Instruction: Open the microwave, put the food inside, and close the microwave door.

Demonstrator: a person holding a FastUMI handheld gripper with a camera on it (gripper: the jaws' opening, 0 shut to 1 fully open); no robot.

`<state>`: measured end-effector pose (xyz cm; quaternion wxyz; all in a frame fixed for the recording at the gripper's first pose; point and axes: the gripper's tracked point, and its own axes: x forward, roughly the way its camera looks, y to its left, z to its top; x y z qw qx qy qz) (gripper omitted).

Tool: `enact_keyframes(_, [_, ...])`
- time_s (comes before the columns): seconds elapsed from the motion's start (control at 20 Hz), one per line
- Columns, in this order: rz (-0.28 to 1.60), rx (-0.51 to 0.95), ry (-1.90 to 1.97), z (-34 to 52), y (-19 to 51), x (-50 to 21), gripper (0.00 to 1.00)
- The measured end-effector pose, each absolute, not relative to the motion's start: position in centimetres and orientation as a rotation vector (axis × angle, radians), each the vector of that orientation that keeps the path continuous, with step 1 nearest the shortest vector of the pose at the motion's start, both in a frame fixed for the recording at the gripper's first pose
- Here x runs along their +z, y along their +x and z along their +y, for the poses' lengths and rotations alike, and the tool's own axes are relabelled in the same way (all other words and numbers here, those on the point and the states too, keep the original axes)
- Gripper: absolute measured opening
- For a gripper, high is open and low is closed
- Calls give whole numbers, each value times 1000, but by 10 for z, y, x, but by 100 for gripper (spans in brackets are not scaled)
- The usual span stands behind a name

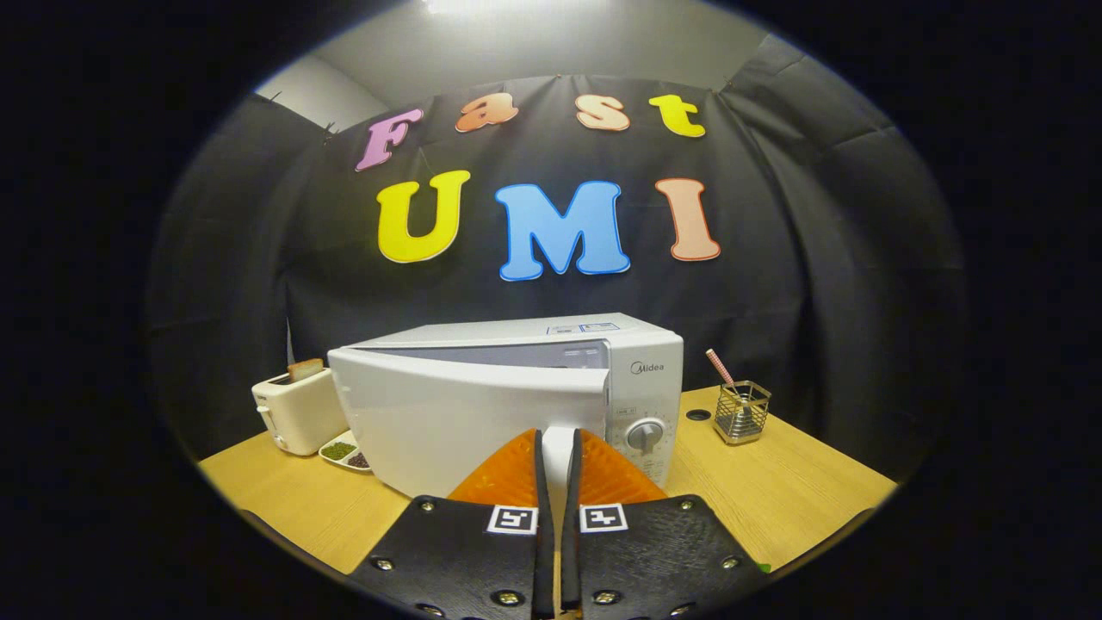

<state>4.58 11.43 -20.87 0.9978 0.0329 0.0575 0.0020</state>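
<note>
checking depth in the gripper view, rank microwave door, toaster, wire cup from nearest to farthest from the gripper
1. microwave door: ajar, its edge at the tips of the gripper, whose fingers are nearly closed.
2. wire cup: beyond, on the right.
3. toaster: left, behind the door; close to the cup's range.

This is a staged kitchen corner set up inside a recording booth, not a real home kitchen. A pale wooden tabletop [775,491] carries kitchen things: a white microwave [516,387] with its door ajar, a white toaster [297,413] with a slice in it, a small divided dish [344,454] and a wire holder [742,412]. Black cloth [818,284] hangs as walls around it, with a plain ceiling above.
</note>
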Motion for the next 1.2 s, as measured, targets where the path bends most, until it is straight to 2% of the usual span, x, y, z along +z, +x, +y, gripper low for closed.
enact_keyframes(0.45, [-4,144,53,170,-22,-198,2])
enact_keyframes(0.7, [-4,116,67,157,-42,-207,1])
enact_keyframes(0.75, [7,117,88,158,-44,-211,15])
enact_keyframes(0.85, [16,93,96,152,-39,-217,25])
enact_keyframes(1.2, [123,141,90,167,-11,-255,29])
